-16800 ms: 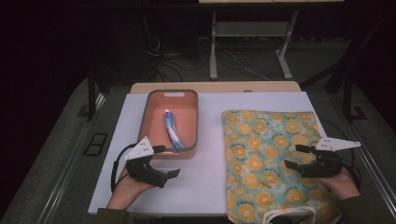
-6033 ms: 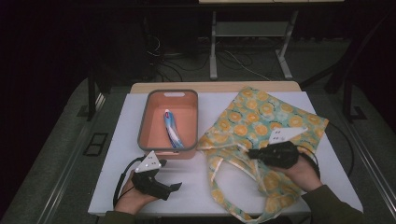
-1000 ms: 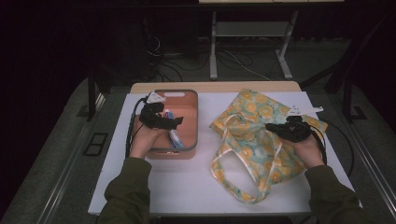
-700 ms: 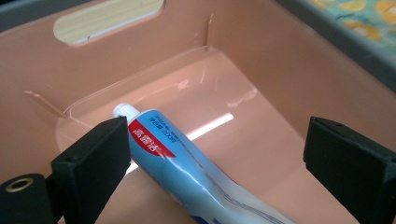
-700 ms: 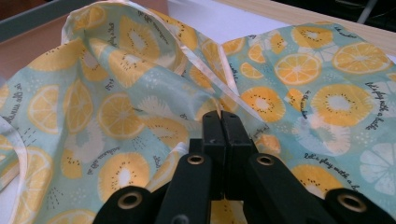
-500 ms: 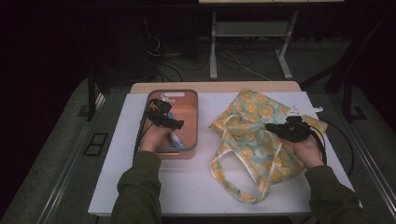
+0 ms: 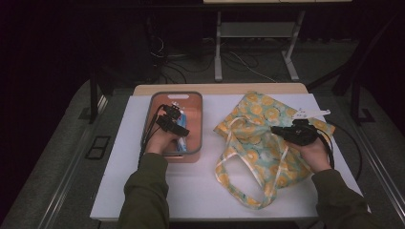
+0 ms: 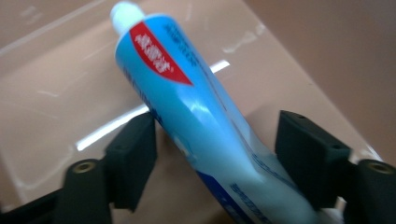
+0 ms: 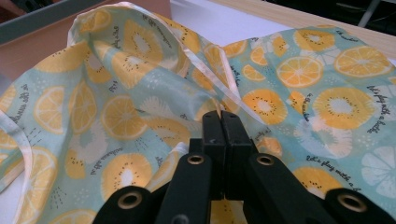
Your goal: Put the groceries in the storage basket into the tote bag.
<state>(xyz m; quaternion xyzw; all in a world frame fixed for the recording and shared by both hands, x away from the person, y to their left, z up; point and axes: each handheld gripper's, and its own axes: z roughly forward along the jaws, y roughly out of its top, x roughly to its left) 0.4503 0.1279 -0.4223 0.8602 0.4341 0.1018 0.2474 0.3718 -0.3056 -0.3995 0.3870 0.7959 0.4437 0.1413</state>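
A blue toothpaste tube [image 8: 187, 93] with a white cap and a red label lies in the pink tray [image 7: 177, 94]. My left gripper [image 8: 215, 154] reaches down into the tray, and its jaws have just been closing with the tube slanting between them. The left pad is at the tube's edge, while a thin gap still shows at the right pad. In the high view the left gripper [image 7: 179, 128] covers most of the tube [image 7: 181, 144]. My right gripper [image 9: 220, 116] is shut on a fold of the lemon-print cloth bag [image 9: 116, 112], holding its mouth raised [image 7: 258, 143].
A white mat [image 7: 191, 191] covers the table. The bag's pale handles [image 7: 239, 191] trail toward the front edge. The right gripper's cable [image 7: 346, 143] loops at the right. Floor cables and a metal stand lie beyond the table's far edge.
The left hand has dropped lower into the tray over the tube, and its jaws have narrowed around it. The right hand and the bag have not moved.
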